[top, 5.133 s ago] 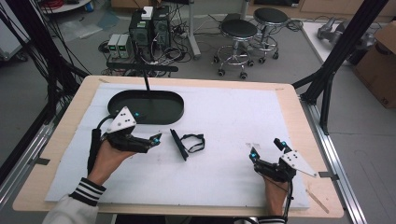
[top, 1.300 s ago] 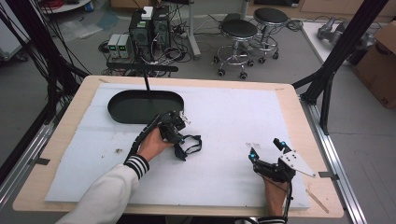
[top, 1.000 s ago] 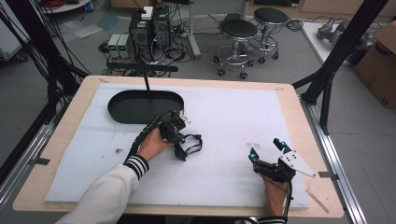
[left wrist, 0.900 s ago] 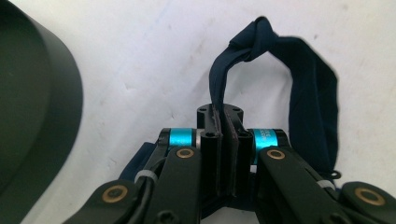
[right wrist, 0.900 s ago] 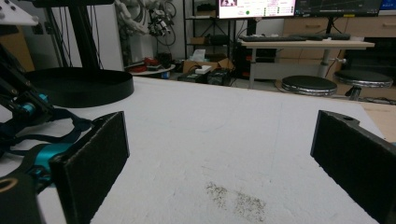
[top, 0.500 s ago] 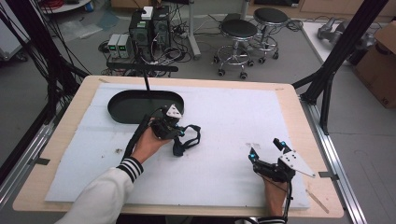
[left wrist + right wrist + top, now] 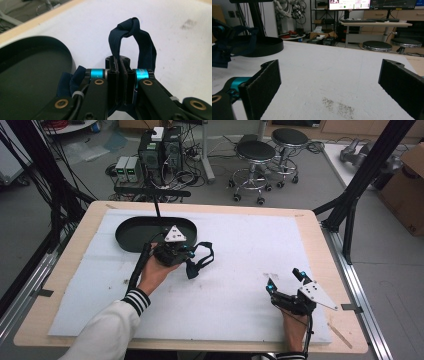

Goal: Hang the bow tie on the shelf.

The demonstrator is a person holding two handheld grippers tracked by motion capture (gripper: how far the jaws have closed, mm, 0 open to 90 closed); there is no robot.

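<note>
Left hand-held gripper (image 7: 120, 75) clamping dark strap (image 7: 132, 40), loop pointing away beyond the jaws

Two handheld grippers are counted, the left gripper (image 7: 186, 254) and the right gripper (image 7: 283, 281). One dark blue strap (image 7: 200, 262), one black oval tray (image 7: 131, 231), one white table cover (image 7: 250, 245) and two round stools (image 7: 256, 151) are seen.

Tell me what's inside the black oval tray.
The black oval tray looks bare where its floor shows. The left gripper, shut on the dark blue strap, covers its near right part, so that part can't be checked.
</note>
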